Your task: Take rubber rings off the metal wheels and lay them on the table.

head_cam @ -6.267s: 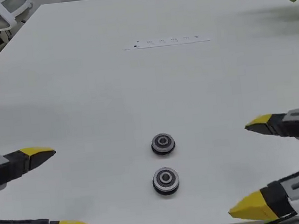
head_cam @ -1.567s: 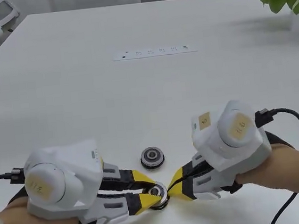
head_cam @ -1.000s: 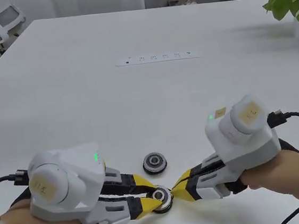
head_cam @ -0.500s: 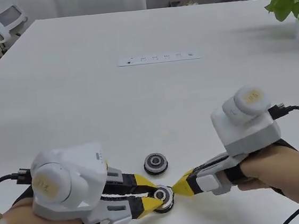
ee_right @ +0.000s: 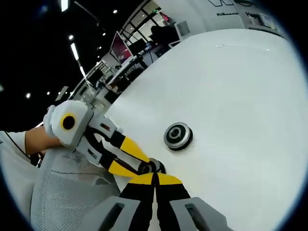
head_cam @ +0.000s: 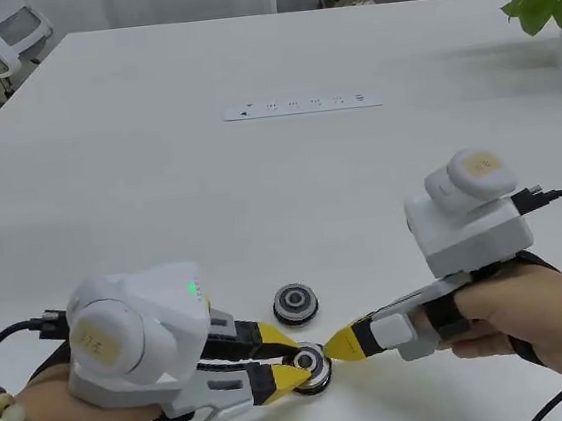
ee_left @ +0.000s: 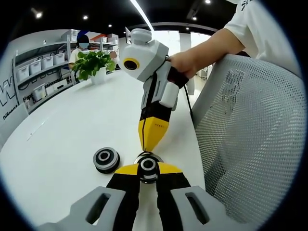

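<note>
The wheel [head_cam: 315, 366] is pinched between the fingers of the left gripper [head_cam: 298, 362]; the right gripper [head_cam: 337, 345], fingers pressed together, is touched to its rim

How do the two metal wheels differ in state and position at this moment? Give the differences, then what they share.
The near wheel is clamped by the left gripper; the far wheel lies free. The right gripper, closed, touches the near wheel's edge; nothing touches the far wheel. Both look alike, black-rimmed with a metal hub, and both are on the white table.
</note>
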